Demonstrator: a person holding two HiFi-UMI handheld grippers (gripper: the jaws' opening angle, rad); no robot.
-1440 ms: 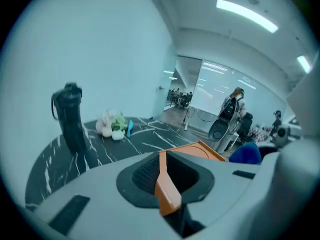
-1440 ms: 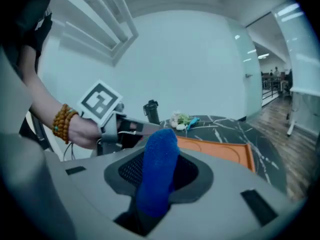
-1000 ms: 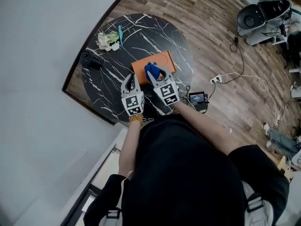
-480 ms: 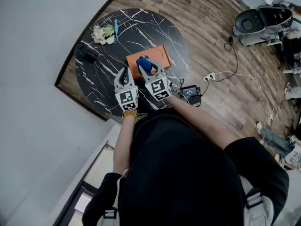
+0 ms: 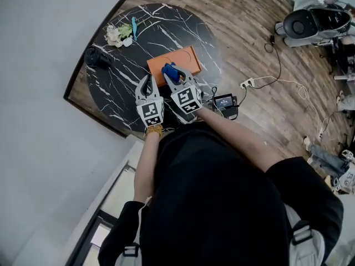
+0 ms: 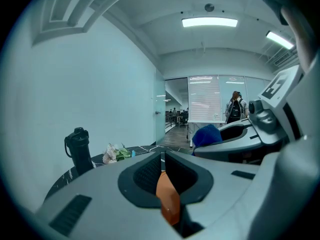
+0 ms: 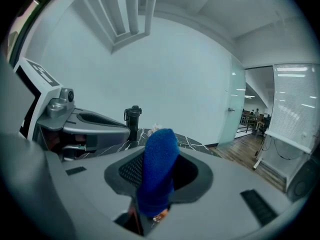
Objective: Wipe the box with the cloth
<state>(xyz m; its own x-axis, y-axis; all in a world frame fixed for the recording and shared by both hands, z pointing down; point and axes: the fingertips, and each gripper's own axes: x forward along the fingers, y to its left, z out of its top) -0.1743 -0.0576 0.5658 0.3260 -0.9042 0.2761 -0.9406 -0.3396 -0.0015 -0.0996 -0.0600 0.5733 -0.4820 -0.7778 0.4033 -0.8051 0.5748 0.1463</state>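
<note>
Head view: both my grippers closed at the orange box

Starting at the left edge of the round black marble table (image 5: 183, 29), a black bottle (image 5: 93, 56) stands upright. A small bunch of pale flowers (image 5: 117, 34) lies near it by the far-left edge.

My left gripper (image 5: 146, 81) comes next, at the near-left edge of the box (image 5: 186, 60). Its own view shows the fingers almost together, with a thin orange strip of the box pinched between the pads. I read that as a closed grip on the box's edge.

The box itself is flat and orange. It lies near the middle of the table, toward the near edge, and is turned at an angle to me.

Just to the right, my right gripper (image 5: 175, 79) reaches over the near part of the box. Its fingers are clamped on the blue cloth (image 5: 168, 70), which sticks out past the tips as a rolled wad. The cloth is over the box's top near its near-left end. I cannot tell whether it presses on the surface.
</note>
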